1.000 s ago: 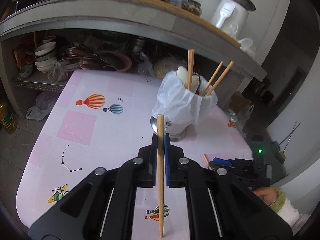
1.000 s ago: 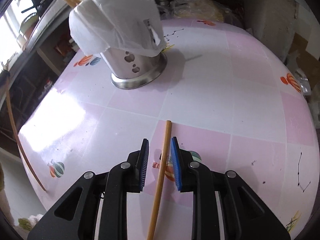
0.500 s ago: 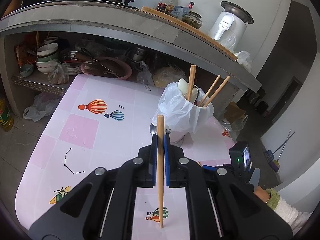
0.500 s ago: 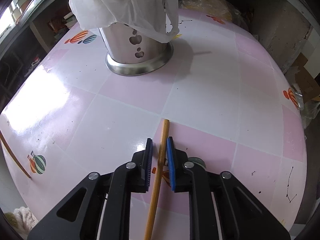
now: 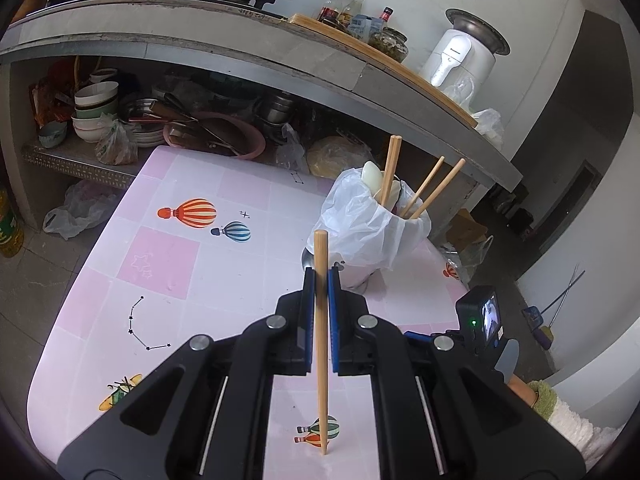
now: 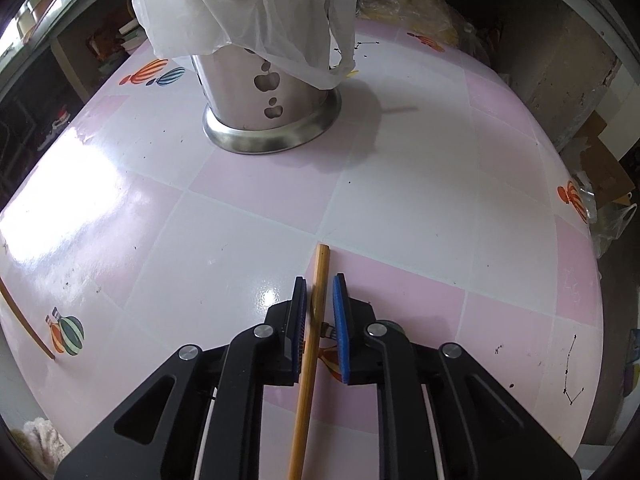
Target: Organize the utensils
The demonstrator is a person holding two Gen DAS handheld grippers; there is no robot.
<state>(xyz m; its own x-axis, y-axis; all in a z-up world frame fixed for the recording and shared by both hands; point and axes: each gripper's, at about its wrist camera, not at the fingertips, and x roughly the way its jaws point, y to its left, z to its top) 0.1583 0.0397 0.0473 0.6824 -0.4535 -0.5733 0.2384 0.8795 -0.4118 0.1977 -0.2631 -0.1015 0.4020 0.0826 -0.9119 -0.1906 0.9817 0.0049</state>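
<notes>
Bamboo chopstick [image 5: 321, 320] clamped in left claw [image 5: 320, 280] (fully closed).

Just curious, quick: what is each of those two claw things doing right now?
Left gripper: closed on an upright chopstick.
Right gripper: fingers either side of a chopstick lying on the table, with a gap on one side; not clearly gripped.
</notes>
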